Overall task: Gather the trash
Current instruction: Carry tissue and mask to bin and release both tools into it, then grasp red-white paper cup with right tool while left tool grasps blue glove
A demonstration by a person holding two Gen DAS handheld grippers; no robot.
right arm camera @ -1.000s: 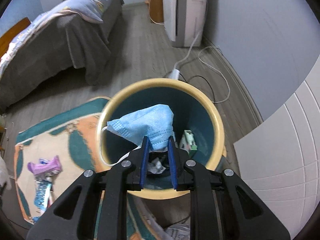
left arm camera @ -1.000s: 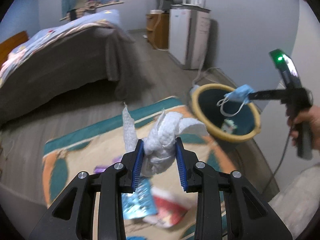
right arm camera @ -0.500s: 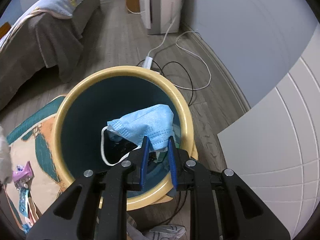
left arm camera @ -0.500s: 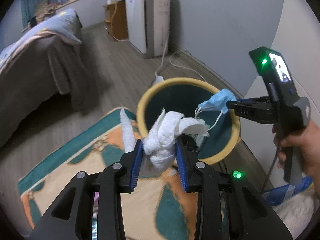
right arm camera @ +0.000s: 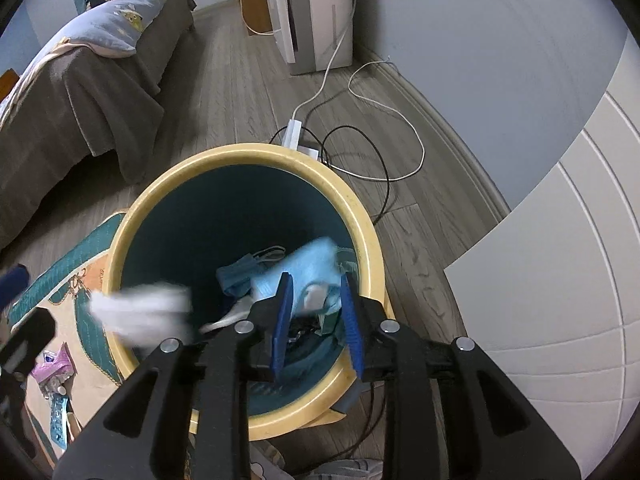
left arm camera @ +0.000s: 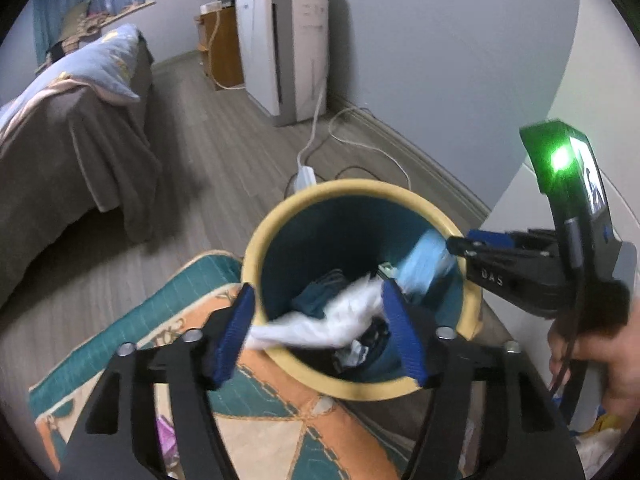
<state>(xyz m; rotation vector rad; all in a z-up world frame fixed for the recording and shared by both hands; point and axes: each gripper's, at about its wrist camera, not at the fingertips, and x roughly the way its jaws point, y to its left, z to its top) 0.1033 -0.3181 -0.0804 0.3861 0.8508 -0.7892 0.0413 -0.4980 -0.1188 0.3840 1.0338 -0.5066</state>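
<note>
A bedroom with a grey plank floor: over on the left a bed (left arm camera: 68, 128) under a brown cover and a pale blue quilt, and in front of it a patterned teal-and-orange rug (left arm camera: 280, 412) with a purple wrapper (right arm camera: 54, 366) and a blue foil packet (right arm camera: 58, 416) lying on it, not yet picked up. Nearer the middle, the left tongs (left arm camera: 318, 334) hang over the near rim of the yellow bin (left arm camera: 280, 216), their blue pads spread wide apart, and the white tissue wad (left arm camera: 332, 320) shows as a blur between them, apparently loose and dropping into the teal inside. Further right, the right tongs (right arm camera: 316, 318) sit over the same bin, also parted, with the blue face mask (right arm camera: 308, 268) blurred just beyond the pads and seemingly falling onto the rubbish already at the bottom. Behind the bin a white power strip (right arm camera: 294, 132) and its cables trail toward a white appliance (left arm camera: 288, 48) by the grey wall. To my eye this is the drop-off step, both pieces just being let go together. Next I'd expect both tongs to lift clear of the rim, staying open, and swing back left to the rug for the wrapper and packet
</note>
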